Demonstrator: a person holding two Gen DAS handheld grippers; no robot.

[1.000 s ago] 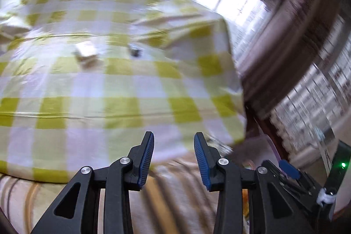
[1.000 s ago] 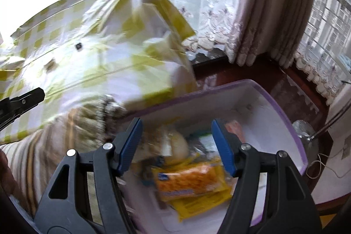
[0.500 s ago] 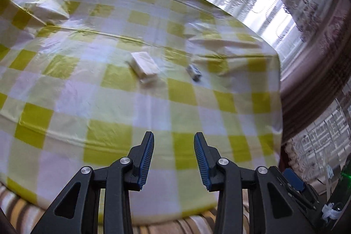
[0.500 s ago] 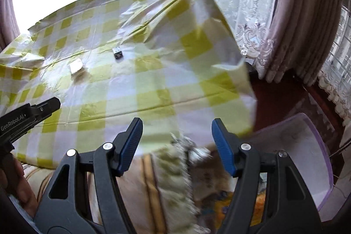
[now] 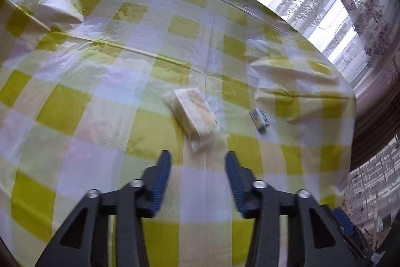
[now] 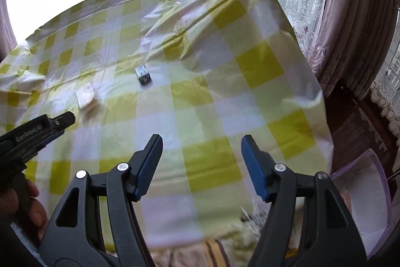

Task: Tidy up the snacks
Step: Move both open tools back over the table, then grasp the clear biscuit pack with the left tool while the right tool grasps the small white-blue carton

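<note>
snack packet (image 5: pixel 195 114), clear-wrapped and pale, lies on the yellow checked tablecloth (image 5: pixel 100 66), just ahead of the left gripper (image 5: pixel 197 162), its long axis running diagonally away to the left. a small boxed snack (image 5: pixel 260 118) sits just right of the packet. left jaws are opening, nothing between them. the right gripper (image 6: pixel 201 144) stands wide and empty, farther from the packet, so the left hand looks better placed.

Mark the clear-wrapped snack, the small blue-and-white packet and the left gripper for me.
clear-wrapped snack (image 5: pixel 196 113), left wrist view, middle of the wrapper.
small blue-and-white packet (image 5: pixel 260 118), left wrist view, its top face.
left gripper (image 5: pixel 198 157), left wrist view, midway between its fingertips; jaws opening, nothing between them.
</note>
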